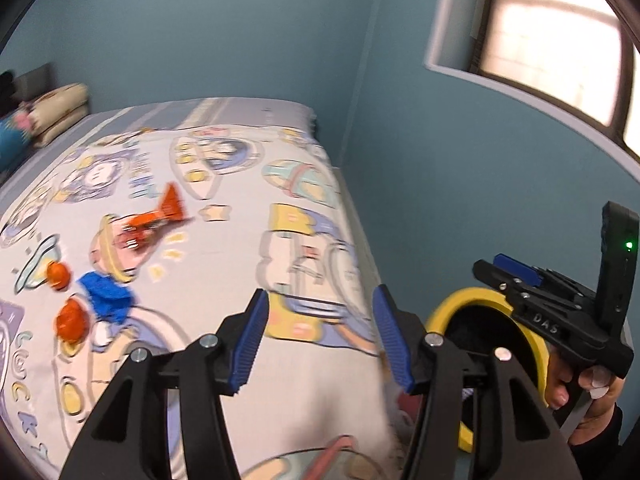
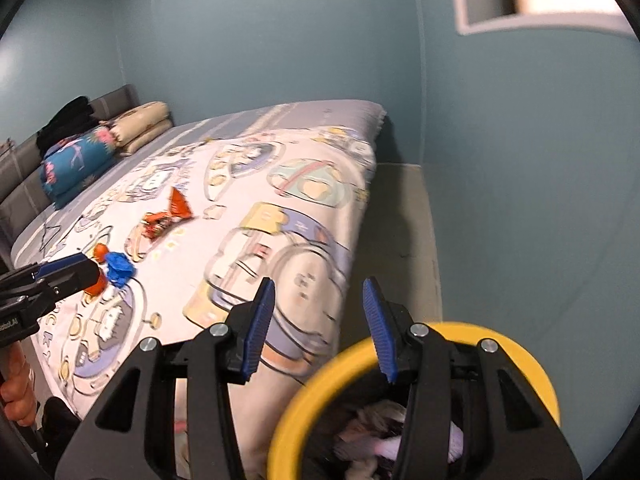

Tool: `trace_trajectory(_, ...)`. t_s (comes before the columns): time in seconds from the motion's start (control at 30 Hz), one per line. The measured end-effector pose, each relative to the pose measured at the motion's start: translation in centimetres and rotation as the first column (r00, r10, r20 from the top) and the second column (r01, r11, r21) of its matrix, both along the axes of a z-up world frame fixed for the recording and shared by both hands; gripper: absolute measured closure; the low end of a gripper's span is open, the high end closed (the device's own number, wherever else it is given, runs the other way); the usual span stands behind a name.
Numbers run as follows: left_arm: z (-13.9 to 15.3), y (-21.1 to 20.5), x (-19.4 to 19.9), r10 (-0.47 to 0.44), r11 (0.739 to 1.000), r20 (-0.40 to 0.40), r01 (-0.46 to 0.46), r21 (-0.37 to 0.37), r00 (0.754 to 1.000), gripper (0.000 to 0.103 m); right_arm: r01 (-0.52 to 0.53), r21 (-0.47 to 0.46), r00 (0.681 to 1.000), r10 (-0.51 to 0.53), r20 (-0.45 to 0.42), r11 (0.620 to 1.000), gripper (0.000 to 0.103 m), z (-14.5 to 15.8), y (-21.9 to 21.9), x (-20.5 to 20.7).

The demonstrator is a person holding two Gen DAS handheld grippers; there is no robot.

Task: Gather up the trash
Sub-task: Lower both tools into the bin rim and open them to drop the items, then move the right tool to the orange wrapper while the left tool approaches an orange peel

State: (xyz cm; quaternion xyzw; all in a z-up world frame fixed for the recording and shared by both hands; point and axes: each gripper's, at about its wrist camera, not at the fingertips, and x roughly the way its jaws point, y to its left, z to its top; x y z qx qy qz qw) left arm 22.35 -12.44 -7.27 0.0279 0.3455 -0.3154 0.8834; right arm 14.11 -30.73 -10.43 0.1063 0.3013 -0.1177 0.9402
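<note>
Two orange scraps (image 1: 59,275) (image 1: 72,322), one blue scrap (image 1: 107,296), one orange wrapper (image 1: 154,222), one yellow-rimmed bin (image 2: 400,354), two pillows (image 2: 140,128) (image 2: 74,160)

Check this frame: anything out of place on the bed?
Yes. Trash litters the cartoon bedspread: an orange wrapper, a crumpled blue scrap and two orange scraps. Both grippers are open and empty.

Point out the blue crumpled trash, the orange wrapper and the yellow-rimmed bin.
blue crumpled trash (image 1: 106,296), left wrist view, its middle.
orange wrapper (image 1: 160,216), left wrist view, its twisted middle.
yellow-rimmed bin (image 2: 320,384), right wrist view, left rim.
</note>
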Motion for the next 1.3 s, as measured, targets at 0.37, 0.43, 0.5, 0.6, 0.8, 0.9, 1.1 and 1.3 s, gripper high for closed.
trace_trajectory(0.37,1.0,10.7,5.6,0.224,0.974,0.026,-0.224,-0.016,0.974,0.039,-0.194,-0.005,0.980,0.194,0.046,0.981,0.057,2.6,7.8,10.9)
trace_trajectory(0.43,1.0,12.7,6.9,0.261,0.965,0.023,-0.261,-0.019,0.965,0.038,-0.216,-0.011,0.975,0.216,0.046,0.976,0.057,2.8,9.0,12.8)
trace_trajectory(0.5,0.9,14.4,8.2,0.294,0.956,0.013,-0.293,-0.021,0.956,0.037,-0.236,-0.017,0.971,0.237,0.037,0.971,0.056,2.8,10.4,14.9)
trace_trajectory(0.6,0.6,16.8,9.9,0.337,0.941,0.003,-0.337,-0.018,0.941,0.036,-0.276,0.005,0.961,0.276,0.028,0.961,0.053,2.6,12.1,17.9)
trace_trajectory(0.8,-1.2,20.4,13.9,0.402,0.916,-0.022,-0.402,0.006,0.915,0.032,-0.301,0.028,0.953,0.301,-0.015,0.953,0.050,0.5,14.6,23.9)
trace_trajectory(0.9,-2.6,21.8,16.0,0.425,0.905,-0.039,-0.425,0.023,0.904,0.032,-0.302,0.037,0.952,0.303,-0.041,0.953,0.049,-0.9,15.5,26.6)
trace_trajectory(1.1,-5.7,24.2,20.0,0.473,0.881,-0.087,-0.471,0.048,0.877,0.032,-0.299,0.051,0.950,0.303,-0.079,0.953,0.046,-3.8,16.9,32.1)
trace_trajectory(1.3,-8.3,25.9,23.5,0.508,0.862,-0.126,-0.502,0.075,0.852,0.032,-0.266,0.073,0.955,0.273,-0.113,0.961,0.045,-6.4,17.0,36.8)
